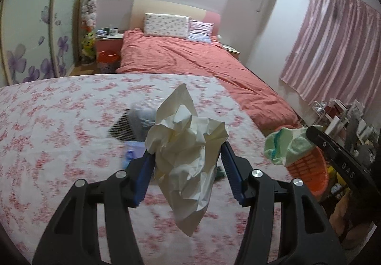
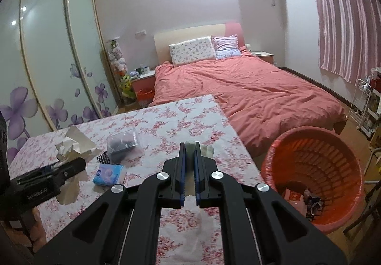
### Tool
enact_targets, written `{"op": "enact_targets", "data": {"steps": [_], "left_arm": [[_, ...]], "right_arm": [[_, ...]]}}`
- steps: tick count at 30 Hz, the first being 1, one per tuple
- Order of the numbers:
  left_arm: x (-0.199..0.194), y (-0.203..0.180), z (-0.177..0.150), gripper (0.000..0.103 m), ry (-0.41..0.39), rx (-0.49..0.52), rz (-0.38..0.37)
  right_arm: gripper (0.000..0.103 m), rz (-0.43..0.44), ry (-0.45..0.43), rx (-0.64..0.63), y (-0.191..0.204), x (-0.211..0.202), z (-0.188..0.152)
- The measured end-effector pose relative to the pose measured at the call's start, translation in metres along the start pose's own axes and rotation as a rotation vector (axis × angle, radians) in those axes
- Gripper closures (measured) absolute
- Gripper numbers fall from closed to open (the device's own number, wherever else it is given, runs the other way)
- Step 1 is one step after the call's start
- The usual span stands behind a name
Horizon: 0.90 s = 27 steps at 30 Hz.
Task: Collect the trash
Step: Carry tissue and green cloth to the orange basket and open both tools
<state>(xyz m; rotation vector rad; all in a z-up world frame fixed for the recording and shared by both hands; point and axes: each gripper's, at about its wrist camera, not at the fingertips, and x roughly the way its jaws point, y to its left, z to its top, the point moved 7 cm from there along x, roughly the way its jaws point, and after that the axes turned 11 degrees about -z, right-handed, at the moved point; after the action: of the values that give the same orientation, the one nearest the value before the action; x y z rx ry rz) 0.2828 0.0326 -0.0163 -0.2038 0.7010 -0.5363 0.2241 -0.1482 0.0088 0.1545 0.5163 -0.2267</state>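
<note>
So the big crumpled cream-white paper wad [image 1: 188, 146] is pinched in the left tongs [image 1: 188, 167], held up over the counter [image 1: 59, 122] with its pink floral cloth. The right tongs [image 2: 189, 167] are pressed onto a small pale-green crumpled tissue [image 2: 190, 146] near the counter's right edge, with the orange plastic mesh trash basket [image 2: 316, 169] just right of that, on the floor with some wrappers inside. Left on the counter sit a clear plastic box [image 2: 121, 146] and a blue tissue pack [image 2: 109, 173].

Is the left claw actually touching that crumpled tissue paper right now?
Touching. The left wrist view shows the crumpled tissue paper pinched between both blue pads of the left claw, with its lower end hanging free above the floral tablecloth.
</note>
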Motion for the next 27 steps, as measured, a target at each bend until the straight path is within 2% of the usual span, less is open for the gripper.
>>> {"op": "enact_targets", "data": {"steps": [13,27], "left_arm": [[0.03,-0.087,0.008,0.048,0.014,0.067,-0.145],[0.101,-0.199,-0.014,0.048,0.114,0.149,-0.31]], "right_arm": [[0.097,-0.109,-0.113,0.113,-0.081,-0.028,0.025],[0.097,-0.209,-0.103,0.212,-0.164,-0.015,0.015]]}}
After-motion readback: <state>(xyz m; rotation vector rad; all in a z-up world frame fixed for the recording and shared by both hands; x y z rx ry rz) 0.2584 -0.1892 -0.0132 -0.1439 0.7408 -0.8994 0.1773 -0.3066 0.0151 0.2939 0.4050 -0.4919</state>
